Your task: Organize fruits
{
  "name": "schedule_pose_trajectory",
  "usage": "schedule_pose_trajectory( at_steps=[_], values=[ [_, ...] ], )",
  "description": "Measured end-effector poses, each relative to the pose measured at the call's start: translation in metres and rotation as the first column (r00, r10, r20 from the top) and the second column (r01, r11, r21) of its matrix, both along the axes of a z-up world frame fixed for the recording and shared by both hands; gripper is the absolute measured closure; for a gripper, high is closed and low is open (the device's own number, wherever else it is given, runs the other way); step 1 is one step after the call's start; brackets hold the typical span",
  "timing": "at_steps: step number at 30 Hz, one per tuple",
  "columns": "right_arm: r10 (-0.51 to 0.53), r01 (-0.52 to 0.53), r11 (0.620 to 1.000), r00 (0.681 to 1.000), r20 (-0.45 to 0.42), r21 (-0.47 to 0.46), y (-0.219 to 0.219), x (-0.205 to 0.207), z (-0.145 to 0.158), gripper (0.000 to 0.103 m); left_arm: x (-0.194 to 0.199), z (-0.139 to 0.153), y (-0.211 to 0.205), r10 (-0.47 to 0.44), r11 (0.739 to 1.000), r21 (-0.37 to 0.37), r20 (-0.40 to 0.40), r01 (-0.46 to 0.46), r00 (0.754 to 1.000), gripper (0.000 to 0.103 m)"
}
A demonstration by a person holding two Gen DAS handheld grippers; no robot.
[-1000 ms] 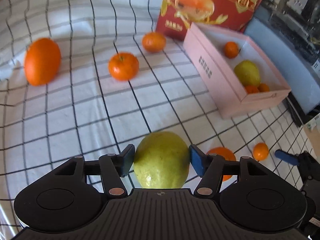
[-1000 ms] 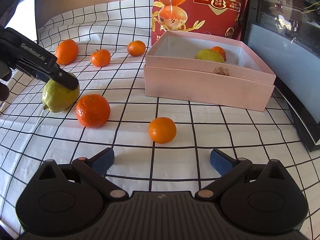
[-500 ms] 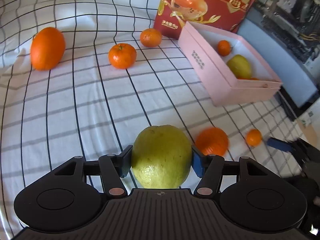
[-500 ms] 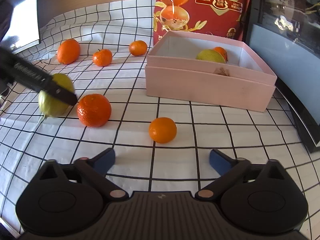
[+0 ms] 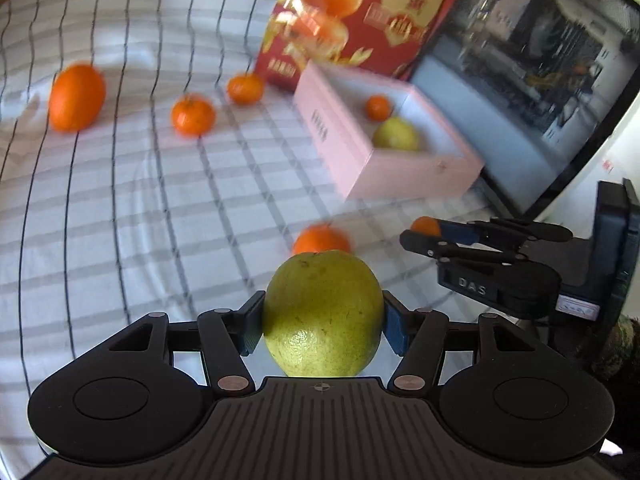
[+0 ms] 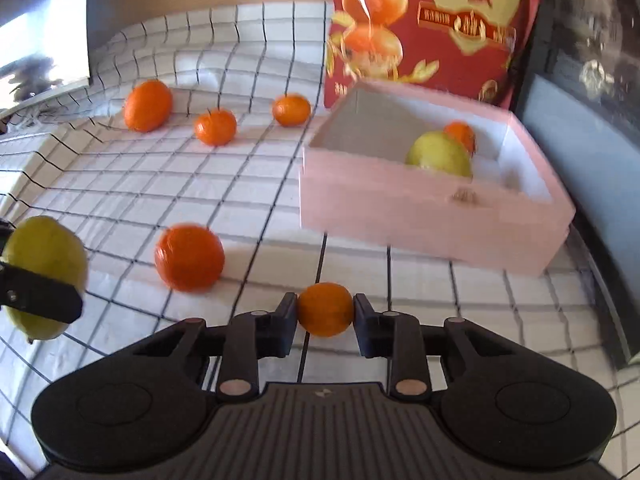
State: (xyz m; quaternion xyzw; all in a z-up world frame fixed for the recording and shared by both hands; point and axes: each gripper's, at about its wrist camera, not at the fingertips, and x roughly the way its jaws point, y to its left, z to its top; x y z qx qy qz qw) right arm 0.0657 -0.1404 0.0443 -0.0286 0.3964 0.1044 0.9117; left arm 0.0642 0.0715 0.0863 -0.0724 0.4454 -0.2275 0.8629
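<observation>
Left gripper (image 5: 322, 326) fingers pinching the green citrus (image 5: 322, 314), right gripper (image 6: 325, 322) fingers squeezing a small orange (image 6: 325, 309) — both round, so either could squirt out forward before reaching the pink box (image 6: 424, 216) ahead.

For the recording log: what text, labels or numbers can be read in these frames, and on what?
"DAS": on the right gripper body, left wrist view.
Red bag: large gold characters and banner, too blurred to read.
Pink box: dark print on side wall, too small to read.
</observation>
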Motion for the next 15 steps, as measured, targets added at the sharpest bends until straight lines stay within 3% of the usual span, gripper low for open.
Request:
schedule_pose_trajectory(
  at_steps=[3,8,12,15],
  values=[
    [-0.004,0.004,1.0,0.996,0.088,-0.002,-0.013,0.006,0.033,0.074,0.027,0.032,-0.012,-0.029,0.999,-0.037,0.062,0.032,0.998,0.038],
    [-0.047,0.056,0.998,0.966,0.255,-0.029,-0.051,0.039,0.108,0.074,0.095,0.094,-0.055,-0.104,0.994,-0.012,0.206,0.109,0.973,0.038],
    [-0.101,0.107,0.994,0.952,0.289,-0.008,-0.085,0.074,0.147,0.074,0.167,0.102,-0.096,-0.107,0.992,-0.044,0.151,0.115,0.983,0.038],
    [-0.124,0.141,0.989,0.948,0.292,-0.038,-0.102,0.093,0.15,0.074,0.212,0.082,-0.132,-0.108,0.994,0.009,0.083,0.108,0.991,0.038]
  ],
)
